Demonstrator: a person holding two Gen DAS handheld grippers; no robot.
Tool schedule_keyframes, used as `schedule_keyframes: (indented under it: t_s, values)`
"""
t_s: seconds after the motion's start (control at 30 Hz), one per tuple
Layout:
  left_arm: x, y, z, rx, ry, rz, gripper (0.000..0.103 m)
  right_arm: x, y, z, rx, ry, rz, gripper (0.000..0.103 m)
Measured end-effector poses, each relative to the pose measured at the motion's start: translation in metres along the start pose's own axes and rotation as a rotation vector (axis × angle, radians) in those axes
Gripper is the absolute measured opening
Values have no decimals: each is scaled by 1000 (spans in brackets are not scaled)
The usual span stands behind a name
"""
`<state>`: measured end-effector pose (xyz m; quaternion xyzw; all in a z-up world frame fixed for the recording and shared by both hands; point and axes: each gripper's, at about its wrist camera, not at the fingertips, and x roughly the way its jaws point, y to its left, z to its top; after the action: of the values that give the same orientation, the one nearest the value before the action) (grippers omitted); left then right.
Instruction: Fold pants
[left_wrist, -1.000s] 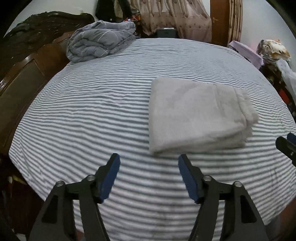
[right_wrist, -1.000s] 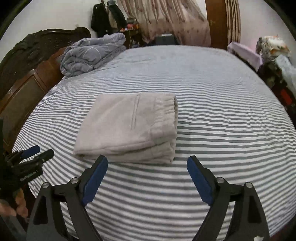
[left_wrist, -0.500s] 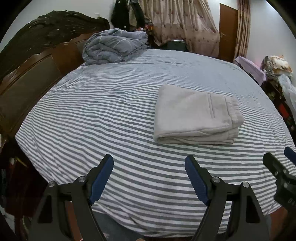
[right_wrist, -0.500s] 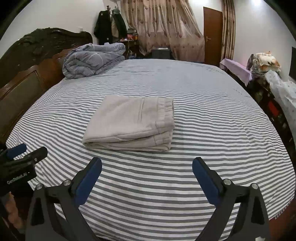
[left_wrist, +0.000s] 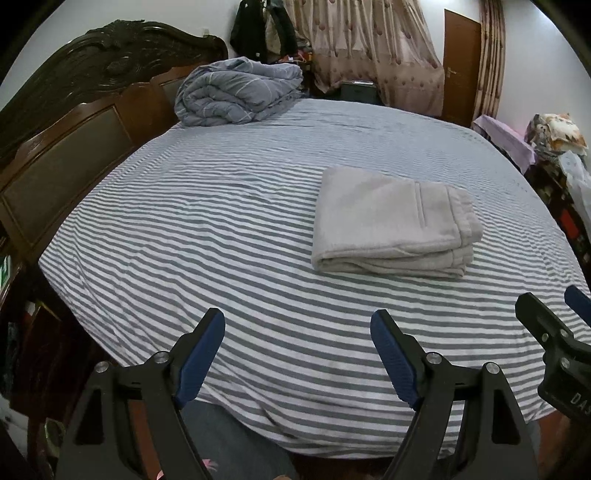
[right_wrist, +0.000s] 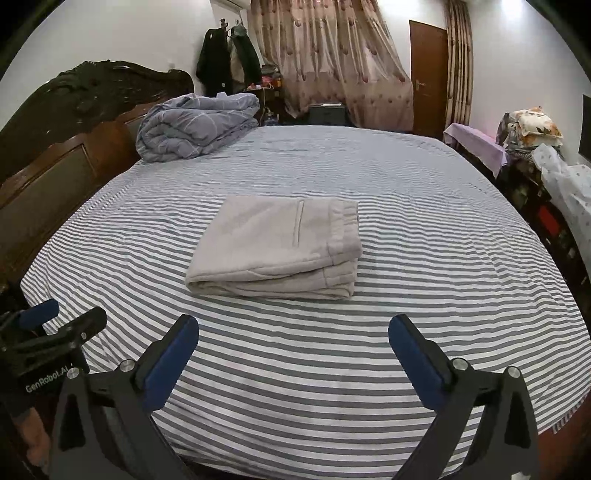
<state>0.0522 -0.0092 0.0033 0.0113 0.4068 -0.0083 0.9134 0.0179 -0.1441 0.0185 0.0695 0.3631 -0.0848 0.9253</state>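
Observation:
The beige pants (left_wrist: 391, 218) lie folded into a thick rectangle on the striped bed sheet (left_wrist: 221, 221), waistband at the right end. The right wrist view has the pants (right_wrist: 280, 240) straight ahead. My left gripper (left_wrist: 297, 319) hovers open above the near edge of the bed, short of the pants and to their left, nothing between its blue pads. My right gripper (right_wrist: 293, 323) hangs near the same edge, jaws opening wide and empty, clear of the pants. Each gripper shows at the edge of the other's view.
A rolled grey-blue duvet (right_wrist: 195, 125) rests at the far left by the dark wooden headboard (left_wrist: 74, 129). Furniture piled with cloth and bags (right_wrist: 535, 147) lines the right side. Curtains and a door stand behind the bed.
Both grippers have pulled back from the pants toward the bed's near edge and risen a little. Their jaws stand wider than before. The pants stay folded in place.

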Motion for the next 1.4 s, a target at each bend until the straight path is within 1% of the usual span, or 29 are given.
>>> schedule_keyframes:
  t_s: [0.33, 0.6, 1.4]
  values:
    - [5, -4, -5, 7, 15, 12, 81, 6, 2, -6, 10, 20, -5, 102]
    - [8, -3, -8, 10, 11, 29, 81, 9, 6, -9, 2, 34, -1, 102]
    - [9, -6, -14, 14, 17, 32, 81, 15, -1, -14, 10, 58, 4, 102]
